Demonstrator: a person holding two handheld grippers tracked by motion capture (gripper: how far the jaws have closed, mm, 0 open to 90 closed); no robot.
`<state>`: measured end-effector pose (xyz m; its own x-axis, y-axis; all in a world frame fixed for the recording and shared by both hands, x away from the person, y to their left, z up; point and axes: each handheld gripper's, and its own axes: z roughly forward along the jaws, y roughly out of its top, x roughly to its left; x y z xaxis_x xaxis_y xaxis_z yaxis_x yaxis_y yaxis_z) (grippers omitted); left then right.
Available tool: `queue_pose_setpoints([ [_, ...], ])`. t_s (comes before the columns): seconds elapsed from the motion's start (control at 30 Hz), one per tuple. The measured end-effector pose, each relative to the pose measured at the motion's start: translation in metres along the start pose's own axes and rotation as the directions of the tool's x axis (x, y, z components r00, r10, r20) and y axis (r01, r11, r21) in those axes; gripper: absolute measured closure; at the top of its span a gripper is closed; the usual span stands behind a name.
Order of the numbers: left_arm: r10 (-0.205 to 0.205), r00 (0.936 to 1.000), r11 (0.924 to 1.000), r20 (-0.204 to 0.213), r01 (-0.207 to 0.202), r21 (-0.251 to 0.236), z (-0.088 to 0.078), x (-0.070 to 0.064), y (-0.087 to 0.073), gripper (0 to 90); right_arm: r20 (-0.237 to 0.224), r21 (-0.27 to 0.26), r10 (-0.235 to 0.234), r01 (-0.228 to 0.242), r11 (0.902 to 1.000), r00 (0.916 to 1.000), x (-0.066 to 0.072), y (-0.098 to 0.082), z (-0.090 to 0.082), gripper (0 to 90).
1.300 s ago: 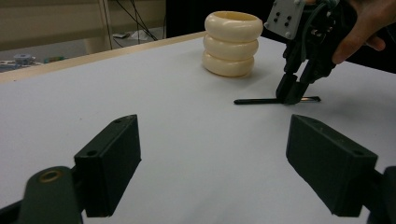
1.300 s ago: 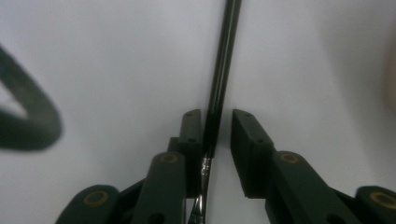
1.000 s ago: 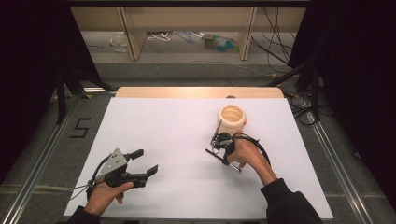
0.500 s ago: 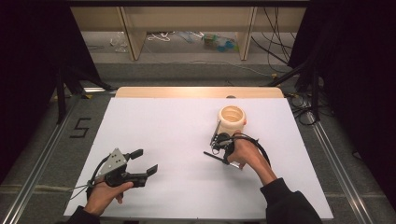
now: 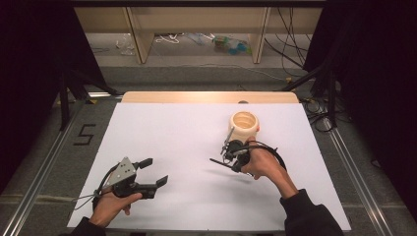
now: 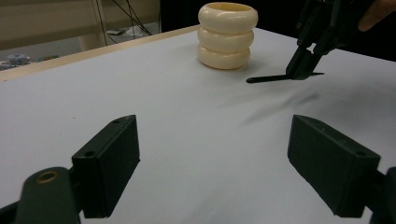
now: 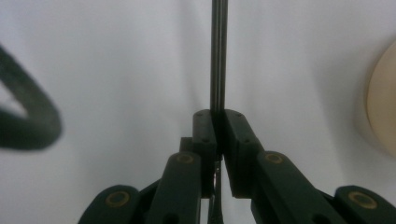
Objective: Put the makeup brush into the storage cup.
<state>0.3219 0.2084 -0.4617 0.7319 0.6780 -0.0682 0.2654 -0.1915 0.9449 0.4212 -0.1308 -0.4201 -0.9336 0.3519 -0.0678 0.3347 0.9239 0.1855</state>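
The right gripper point(image 5: 227, 156) has its two black jaws pressed together on a thin dark rod point(image 6: 271, 78). In the right gripper view the rod point(image 7: 218, 51) runs straight out from between the closed pads point(image 7: 208, 135), and nothing else is between them. In the left gripper view the rod lies almost level, one end in the jaws and the other end free. It hangs a little above the white sheet point(image 5: 187, 137), and its soft shadow lies on the sheet under it.

The landmark here is the cream ribbed cup point(image 5: 244, 126), which stands upright on the sheet. It looks like three rings stacked together, and its top is open. The rod is near the cup, on the side toward the person, and it does not touch the cup. The right gripper is also just beside the cup on that side.

The left gripper point(image 5: 147, 173) is well apart from the cup, toward the person's left. Its jaws are spread wide with nothing between them, and they are turned toward the cup.
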Motion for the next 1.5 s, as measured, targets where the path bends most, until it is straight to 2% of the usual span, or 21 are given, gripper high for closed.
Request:
queue_pose_setpoints([
  [0.17, 0.01, 0.9998, 0.9999, 0.02, -0.01, 0.004, 0.001, -0.004, 0.0, 16.9, 0.0, -0.025, -0.052, 0.052, 0.9983, 0.9986, 0.01, 0.004, -0.005, 84.1],
  [0.27, 0.046, 0.9978, 0.9989, 0.046, -0.046, -0.009, 0.001, -0.007, 0.001, 17.9, 0.003, -0.038, -0.084, 0.084, 0.9957, 0.9965, 0.018, 0.007, -0.009, 84.1],
  [0.43, 0.047, 0.9962, 0.9989, 0.073, -0.047, -0.002, 0.005, -0.012, 0.006, 17.0, 0.01, -0.067, -0.154, 0.155, 0.9857, 0.988, 0.026, 0.009, -0.013, 84.1],
  [0.5, 0.059, 0.9949, 0.9979, 0.082, -0.061, 0.022, 0.007, -0.015, 0.01, 16.6, 0.007, -0.058, -0.143, 0.143, 0.9879, 0.9897, 0.031, 0.011, -0.014, 84.1],
  [0.67, 0.077, 0.9878, 0.9934, 0.135, -0.088, 0.074, 0.019, -0.022, 0.025, 17.8, 0.027, -0.056, -0.208, 0.209, 0.9763, 0.9779, 0.043, 0.017, -0.015, 84.1],
  [0.77, 0.1, 0.9802, 0.9842, 0.17, -0.123, 0.127, 0.029, -0.028, 0.034, 19.6, 0.022, -0.07, -0.231, 0.232, 0.9702, 0.9727, 0.049, 0.019, -0.017, 84.1],
  [0.83, 0.092, 0.9797, 0.9841, 0.178, -0.117, 0.134, 0.034, -0.031, 0.036, 20.6, 0.02, -0.064, -0.221, 0.221, 0.9731, 0.9752, 0.052, 0.02, -0.019, 84.1],
  [0.9, 0.099, 0.9743, 0.9779, 0.203, -0.133, 0.162, 0.046, -0.037, 0.04, 21.1, 0.026, -0.073, -0.243, 0.244, 0.967, 0.9698, 0.055, 0.02, -0.021, 84.1],
  [0.93, 0.097, 0.9723, 0.9755, 0.213, -0.135, 0.174, 0.05, -0.039, 0.041, 21.8, 0.023, -0.075, -0.231, 0.232, 0.9699, 0.9727, 0.058, 0.019, -0.021, 84.1],
  [0.97, 0.089, 0.9697, 0.9729, 0.228, -0.133, 0.189, 0.054, -0.041, 0.042, 22.5, 0.03, -0.068, -0.252, 0.254, 0.9649, 0.9672, 0.058, 0.019, -0.022, 84.1],
  [1.03, 0.089, 0.9636, 0.9669, 0.252, -0.144, 0.211, 0.061, -0.044, 0.044, 26.0, 0.01, -0.08, -0.218, 0.218, 0.9726, 0.9758, 0.062, 0.019, -0.022, 84.1],
  [1.07, 0.089, 0.9636, 0.9669, 0.252, -0.144, 0.211, 0.061, -0.044, 0.044, 28.0, 0.017, -0.069, -0.226, 0.226, 0.9716, 0.9741, 0.063, 0.019, -0.023, 84.0],
  [1.17, 0.064, 0.9477, 0.9507, 0.313, -0.153, 0.27, 0.073, -0.045, 0.046, 33.8, 0.016, -0.073, -0.257, 0.258, 0.9635, 0.9663, 0.064, 0.018, -0.023, 84.0],
  [1.2, 0.062, 0.9446, 0.946, 0.322, -0.159, 0.283, 0.075, -0.045, 0.046, 34.0, 0.009, -0.08, -0.237, 0.237, 0.9681, 0.9714, 0.067, 0.019, -0.023, 84.0],
  [1.23, 0.064, 0.9409, 0.9401, 0.333, -0.168, 0.296, 0.077, -0.044, 0.047, 35.2, 0.021, -0.077, -0.269, 0.27, 0.9598, 0.9629, 0.066, 0.019, -0.022, 84.0],
  [1.3, 0.048, 0.9348, 0.9379, 0.352, -0.163, 0.306, 0.079, -0.043, 0.047, 40.8, 0.022, -0.077, -0.297, 0.298, 0.9516, 0.9546, 0.066, 0.02, -0.021, 84.0],
  [1.33, 0.042, 0.931, 0.9371, 0.363, -0.162, 0.309, 0.081, -0.043, 0.048, 41.2, 0.021, -0.082, -0.281, 0.282, 0.956, 0.9595, 0.068, 0.02, -0.021, 84.0],
  [1.4, 0.035, 0.927, 0.9263, 0.373, -0.17, 0.336, 0.083, -0.043, 0.049, 42.6, 0.011, -0.08, -0.263, 0.263, 0.9615, 0.9648, 0.071, 0.02, -0.021, 84.0],
  [1.43, 0.035, 0.9242, 0.9219, 0.38, -0.176, 0.345, 0.084, -0.043, 0.05, 43.4, 0.018, -0.082, -0.271, 0.272, 0.9589, 0.9624, 0.071, 0.02, -0.021, 84.0],
  [1.47, 0.023, 0.9197, 0.9227, 0.392, -0.171, 0.346, 0.085, -0.044, 0.051, 43.4, 0.025, -0.079, -0.311, 0.312, 0.9467, 0.95, 0.068, 0.02, -0.021, 84.0],
  [1.5, 0.031, 0.9173, 0.9173, 0.397, -0.184, 0.353, 0.085, -0.044, 0.052, 43.5, 0.022, -0.083, -0.285, 0.286, 0.9545, 0.9581, 0.071, 0.021, -0.021, 84.0],
])
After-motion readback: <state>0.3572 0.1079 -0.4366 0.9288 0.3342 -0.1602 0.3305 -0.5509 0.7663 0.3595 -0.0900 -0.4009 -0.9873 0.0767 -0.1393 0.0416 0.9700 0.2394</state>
